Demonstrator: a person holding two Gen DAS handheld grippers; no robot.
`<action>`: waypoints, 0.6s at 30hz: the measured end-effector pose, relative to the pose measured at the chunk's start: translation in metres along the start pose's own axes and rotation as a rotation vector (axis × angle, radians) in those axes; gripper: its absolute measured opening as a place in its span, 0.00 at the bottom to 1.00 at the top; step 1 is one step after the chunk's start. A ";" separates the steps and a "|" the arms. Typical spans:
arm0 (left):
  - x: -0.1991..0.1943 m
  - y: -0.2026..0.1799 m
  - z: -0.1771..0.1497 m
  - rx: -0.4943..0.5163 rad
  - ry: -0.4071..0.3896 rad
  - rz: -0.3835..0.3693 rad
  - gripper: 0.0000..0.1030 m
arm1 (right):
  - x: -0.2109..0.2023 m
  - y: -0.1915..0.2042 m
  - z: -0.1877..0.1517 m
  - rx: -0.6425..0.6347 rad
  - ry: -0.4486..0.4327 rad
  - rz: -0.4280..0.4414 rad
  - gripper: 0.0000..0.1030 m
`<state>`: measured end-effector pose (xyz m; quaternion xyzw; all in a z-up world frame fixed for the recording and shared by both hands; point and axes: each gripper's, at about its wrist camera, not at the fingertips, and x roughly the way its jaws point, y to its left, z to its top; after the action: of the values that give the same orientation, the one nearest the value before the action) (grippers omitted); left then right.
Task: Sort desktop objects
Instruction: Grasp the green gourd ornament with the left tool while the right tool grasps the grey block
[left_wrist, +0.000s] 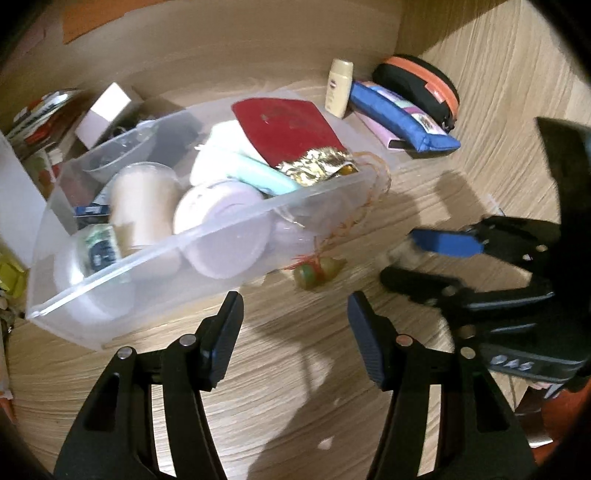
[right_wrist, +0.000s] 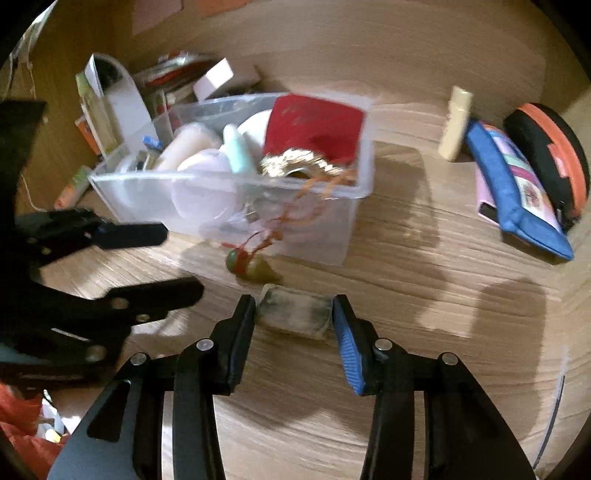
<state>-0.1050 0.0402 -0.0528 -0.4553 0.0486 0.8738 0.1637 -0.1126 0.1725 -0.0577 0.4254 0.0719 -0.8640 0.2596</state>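
A small grey smudged block (right_wrist: 295, 317) lies on the wooden desk, and my right gripper (right_wrist: 293, 301) has a pad against each of its ends. In the left wrist view the right gripper (left_wrist: 400, 260) shows at the right, the block hidden behind its fingers. My left gripper (left_wrist: 295, 299) hangs open and empty over bare wood in front of a clear plastic bin (left_wrist: 207, 236). A green bead charm (left_wrist: 317, 271) on orange cord dangles from the bin and rests on the desk between the two grippers. The bin holds a red pouch (left_wrist: 284, 125), gold foil, white jars and a teal tube.
At the back right stand a cream bottle (left_wrist: 340, 88), a blue pencil pouch (left_wrist: 399, 110) on a pink item, and a black case with an orange zip (left_wrist: 421, 85). Books and a white box (left_wrist: 103, 110) crowd the wall behind the bin.
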 end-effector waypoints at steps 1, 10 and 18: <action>0.004 -0.002 0.002 -0.001 0.007 0.002 0.57 | -0.004 -0.005 -0.001 0.012 -0.012 0.003 0.38; 0.024 -0.017 0.013 -0.022 0.043 0.015 0.57 | -0.011 -0.027 0.000 0.075 -0.062 0.069 0.38; 0.034 -0.029 0.019 -0.057 0.042 0.088 0.56 | -0.012 -0.029 0.001 0.078 -0.087 0.121 0.38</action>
<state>-0.1283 0.0804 -0.0673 -0.4753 0.0470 0.8716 0.1108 -0.1218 0.2015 -0.0505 0.4008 0.0008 -0.8666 0.2973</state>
